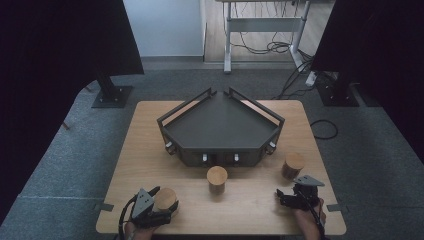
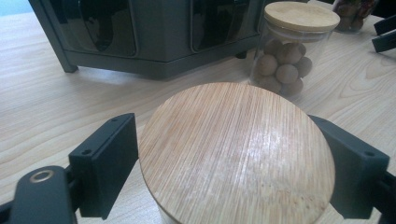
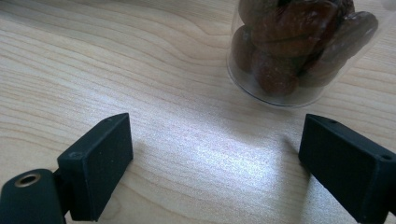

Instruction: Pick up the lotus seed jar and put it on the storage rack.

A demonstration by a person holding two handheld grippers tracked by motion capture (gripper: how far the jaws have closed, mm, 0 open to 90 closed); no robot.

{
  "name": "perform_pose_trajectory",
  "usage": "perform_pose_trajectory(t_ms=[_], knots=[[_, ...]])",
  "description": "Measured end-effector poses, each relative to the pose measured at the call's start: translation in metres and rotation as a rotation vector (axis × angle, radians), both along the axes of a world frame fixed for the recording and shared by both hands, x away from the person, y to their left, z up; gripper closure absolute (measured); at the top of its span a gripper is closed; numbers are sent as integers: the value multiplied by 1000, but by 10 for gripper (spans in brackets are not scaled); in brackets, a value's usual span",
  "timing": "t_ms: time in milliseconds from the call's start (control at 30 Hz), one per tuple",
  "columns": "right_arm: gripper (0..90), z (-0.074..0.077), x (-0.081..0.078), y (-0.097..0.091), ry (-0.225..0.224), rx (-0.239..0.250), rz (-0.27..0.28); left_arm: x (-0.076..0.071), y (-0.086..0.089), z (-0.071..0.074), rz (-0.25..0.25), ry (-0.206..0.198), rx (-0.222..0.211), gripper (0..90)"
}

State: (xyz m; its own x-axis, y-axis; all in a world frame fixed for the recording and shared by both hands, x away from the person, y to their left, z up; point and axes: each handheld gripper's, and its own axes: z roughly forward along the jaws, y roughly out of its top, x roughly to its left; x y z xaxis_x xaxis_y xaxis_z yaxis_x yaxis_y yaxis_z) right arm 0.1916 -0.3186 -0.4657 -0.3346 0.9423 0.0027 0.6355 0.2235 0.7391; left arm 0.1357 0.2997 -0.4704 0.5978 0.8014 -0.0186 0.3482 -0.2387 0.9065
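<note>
Now the left gripper [image 2: 233, 158] has its jaws against the nearest jar's bamboo lid [image 2: 238, 156] — right gripper [image 3: 215, 163] wide.

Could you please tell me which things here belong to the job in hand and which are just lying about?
In use:
- near jar, between the left gripper's jaws
- middle jar
- far jar, ahead of the right gripper
- tray

Lying about:
- desk legs
- floor cables
- black stands

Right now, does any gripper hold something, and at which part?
The left gripper has its jaws at the bamboo lid of the nearest jar; a firm hold cannot be told. The right gripper is open, holding nothing.
</note>
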Motion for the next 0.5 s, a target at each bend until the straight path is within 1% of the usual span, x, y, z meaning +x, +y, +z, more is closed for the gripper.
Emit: perform_pose_trajectory(t_ms=[167, 233, 267, 500], knots=[[95, 0, 0, 0, 0, 0, 0, 1, 2, 0, -15, 14, -8, 189], [95, 0, 0, 0, 0, 0, 0, 1, 3, 0, -24, 14, -10, 223], [95, 0, 0, 0, 0, 0, 0, 1, 3, 1, -23, 13, -5, 231], [95, 0, 0, 0, 0, 0, 0, 1, 3, 1, -24, 13, -2, 236]])
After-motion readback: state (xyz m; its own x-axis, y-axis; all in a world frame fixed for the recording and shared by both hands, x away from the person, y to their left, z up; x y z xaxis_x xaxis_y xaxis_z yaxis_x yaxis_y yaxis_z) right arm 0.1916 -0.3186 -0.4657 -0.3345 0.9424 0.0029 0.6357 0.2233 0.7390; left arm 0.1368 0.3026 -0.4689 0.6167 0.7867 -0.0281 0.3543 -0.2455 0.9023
